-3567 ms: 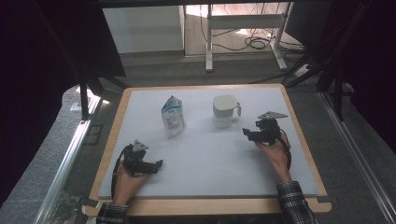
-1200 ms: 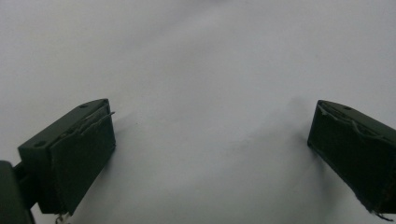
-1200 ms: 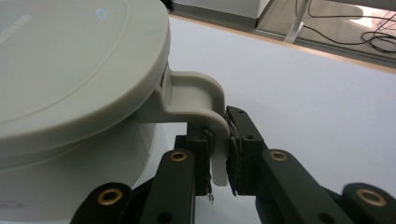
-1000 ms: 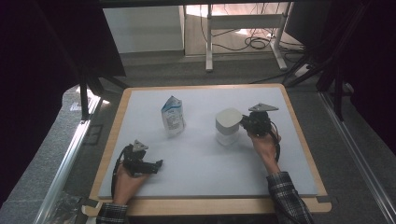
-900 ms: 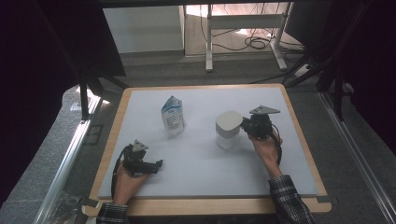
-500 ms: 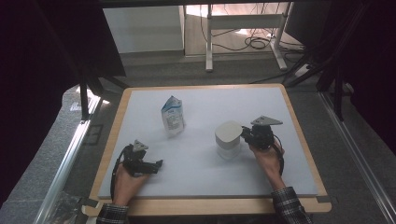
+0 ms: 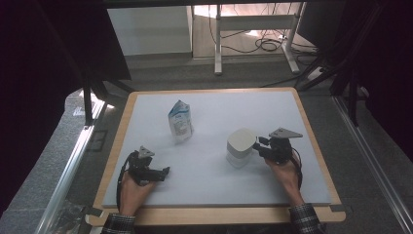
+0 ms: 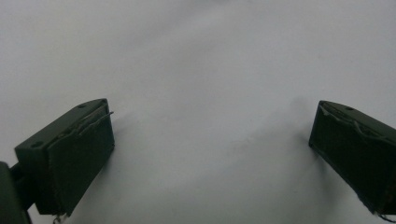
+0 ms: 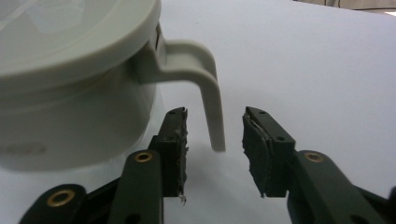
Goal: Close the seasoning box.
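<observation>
Right tool sits with jaws parted narrowly around the handle of the white lidded mug, right of centre on the bench, not clamping. Left tool rests wide open at lower left, idle.

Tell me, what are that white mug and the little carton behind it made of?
The mug looks like matte moulded plastic: off-white, with a thick, soft-edged rim and handle and no glaze shine, though ceramic can't be ruled out. The carton looks like printed coated paperboard, judging by its folded peaked top and blue-and-white print; it is too small to be sure.
</observation>
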`<state>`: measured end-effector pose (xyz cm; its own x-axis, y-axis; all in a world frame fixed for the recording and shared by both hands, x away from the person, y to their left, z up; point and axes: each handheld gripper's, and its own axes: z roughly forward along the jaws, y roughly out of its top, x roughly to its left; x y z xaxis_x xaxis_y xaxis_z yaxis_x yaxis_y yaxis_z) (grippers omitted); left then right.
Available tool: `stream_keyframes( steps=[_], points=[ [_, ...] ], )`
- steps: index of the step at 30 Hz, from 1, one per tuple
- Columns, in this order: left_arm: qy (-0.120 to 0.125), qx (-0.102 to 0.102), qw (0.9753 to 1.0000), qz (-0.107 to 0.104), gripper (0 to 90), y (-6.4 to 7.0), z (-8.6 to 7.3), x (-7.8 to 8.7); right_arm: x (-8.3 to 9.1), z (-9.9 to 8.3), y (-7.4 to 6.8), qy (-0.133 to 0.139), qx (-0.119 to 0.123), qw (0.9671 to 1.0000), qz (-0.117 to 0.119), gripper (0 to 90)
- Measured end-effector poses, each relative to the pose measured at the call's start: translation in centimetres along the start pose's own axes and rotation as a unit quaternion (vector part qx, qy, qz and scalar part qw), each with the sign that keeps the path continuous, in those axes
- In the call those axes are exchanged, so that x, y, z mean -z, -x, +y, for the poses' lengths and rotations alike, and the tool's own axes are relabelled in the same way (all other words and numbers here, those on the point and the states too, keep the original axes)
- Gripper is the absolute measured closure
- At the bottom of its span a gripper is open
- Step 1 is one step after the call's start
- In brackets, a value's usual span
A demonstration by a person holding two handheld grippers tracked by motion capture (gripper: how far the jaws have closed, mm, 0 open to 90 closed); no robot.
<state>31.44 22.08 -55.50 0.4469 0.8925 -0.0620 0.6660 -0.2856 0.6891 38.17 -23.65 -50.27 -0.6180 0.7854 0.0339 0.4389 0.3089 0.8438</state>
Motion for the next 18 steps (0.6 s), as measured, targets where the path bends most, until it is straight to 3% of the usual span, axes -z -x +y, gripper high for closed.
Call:
stream_keyframes(
  steps=[4,9,18],
  points=[
    [0.000,0.000,1.0000,0.000,0.0,0.0,0.0,0.0,1.1,-0.3,0.1,0.004,-0.004,0.9999,0.010,58.9],
    [0.001,0.000,1.0000,0.001,0.0,0.0,0.0,0.0,2.4,0.1,0.4,0.011,-0.016,0.9992,0.036,69.4],
    [0.001,0.000,1.0000,0.001,0.0,0.0,0.0,0.0,3.4,2.0,0.9,0.008,-0.004,0.9985,0.054,87.6]
  ],
)
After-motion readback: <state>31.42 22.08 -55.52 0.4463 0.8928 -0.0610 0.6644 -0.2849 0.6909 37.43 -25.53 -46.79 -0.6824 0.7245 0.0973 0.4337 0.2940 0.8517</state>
